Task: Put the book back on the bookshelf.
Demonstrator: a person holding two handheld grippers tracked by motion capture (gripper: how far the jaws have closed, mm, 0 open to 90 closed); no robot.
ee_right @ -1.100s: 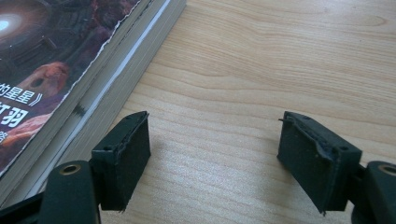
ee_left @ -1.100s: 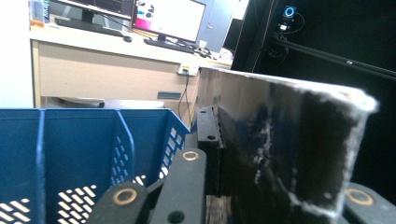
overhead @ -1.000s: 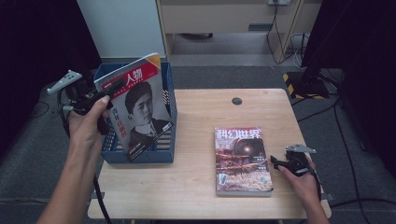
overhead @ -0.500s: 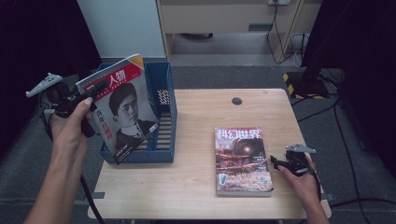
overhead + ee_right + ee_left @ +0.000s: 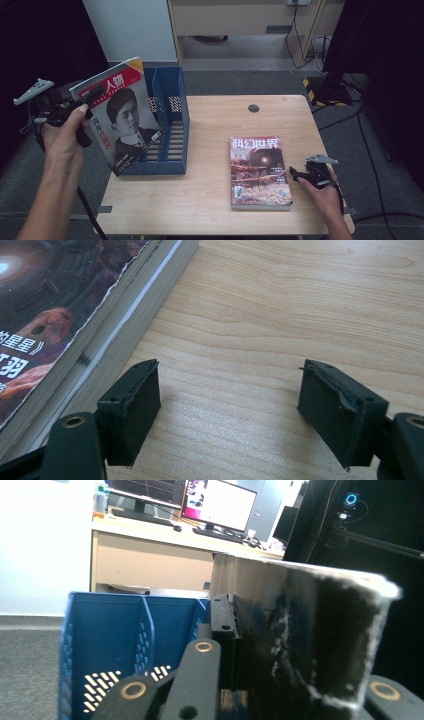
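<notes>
Two magazines, one blue file box (image 5: 172, 120).
Your left gripper (image 5: 75, 102) fingers clench one portrait magazine (image 5: 120, 115); right gripper (image 5: 296, 175) fingers released beside the magazine stack (image 5: 259, 170) on the desk (image 5: 210, 195).

Even overhead light on the table, dark surroundings, blurred near objects

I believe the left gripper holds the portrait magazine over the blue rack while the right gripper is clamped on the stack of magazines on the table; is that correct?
Not quite: the right gripper is not clamped on the stack of magazines. The right gripper view shows its fingers open over bare table beside the stack. The left gripper does hold the portrait magazine at the blue rack.
</notes>
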